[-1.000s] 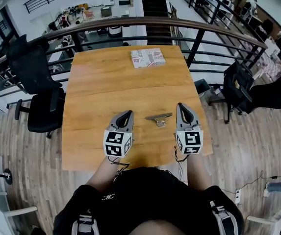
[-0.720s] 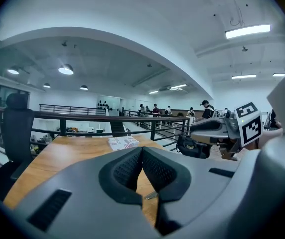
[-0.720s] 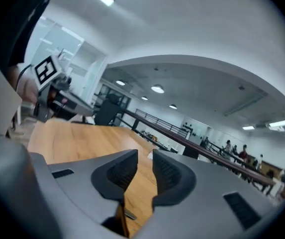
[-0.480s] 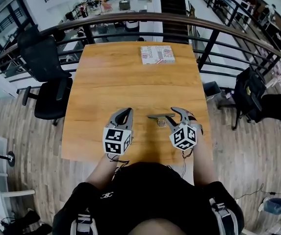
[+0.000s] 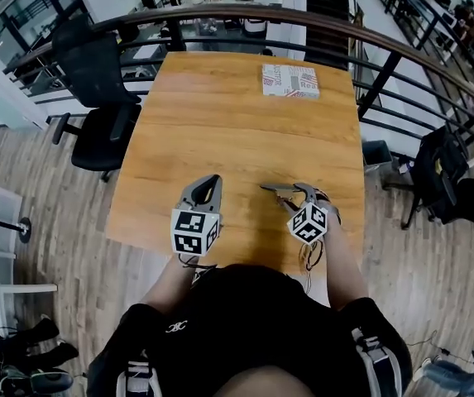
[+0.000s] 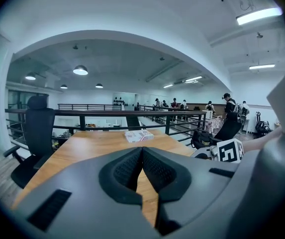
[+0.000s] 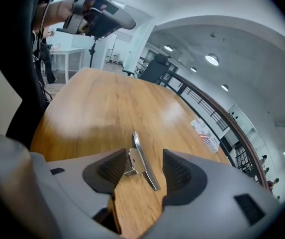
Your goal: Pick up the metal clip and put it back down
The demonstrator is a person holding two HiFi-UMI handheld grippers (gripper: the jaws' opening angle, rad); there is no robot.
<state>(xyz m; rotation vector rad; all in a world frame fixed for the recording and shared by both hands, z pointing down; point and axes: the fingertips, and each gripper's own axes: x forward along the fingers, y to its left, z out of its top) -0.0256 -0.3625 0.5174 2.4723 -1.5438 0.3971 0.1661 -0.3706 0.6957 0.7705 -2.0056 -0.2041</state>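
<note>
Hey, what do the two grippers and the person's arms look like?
The left gripper and right gripper are grey wedge-shaped shells with dark ribbed fingers, each carrying a white cube of black square markers and thin dark cables. The person wears a black top. The right gripper's fingers are opening, the metal clip between them.

Shiny smooth metal clip (image 7: 143, 164), glossy grained wood table (image 7: 92, 108), my left gripper (image 6: 142, 152) matt grey plastic, ribbed dark pads (image 6: 126, 171).

I count: 1 metal clip (image 5: 273, 189), 1 table (image 5: 220, 131), 1 box (image 5: 290, 81) at 12 o'clock, 1 black chair (image 5: 96, 73) at 10 o'clock, 2 grippers: left gripper (image 5: 211, 180), right gripper (image 5: 296, 194) (jaws opening, clip between).
</note>
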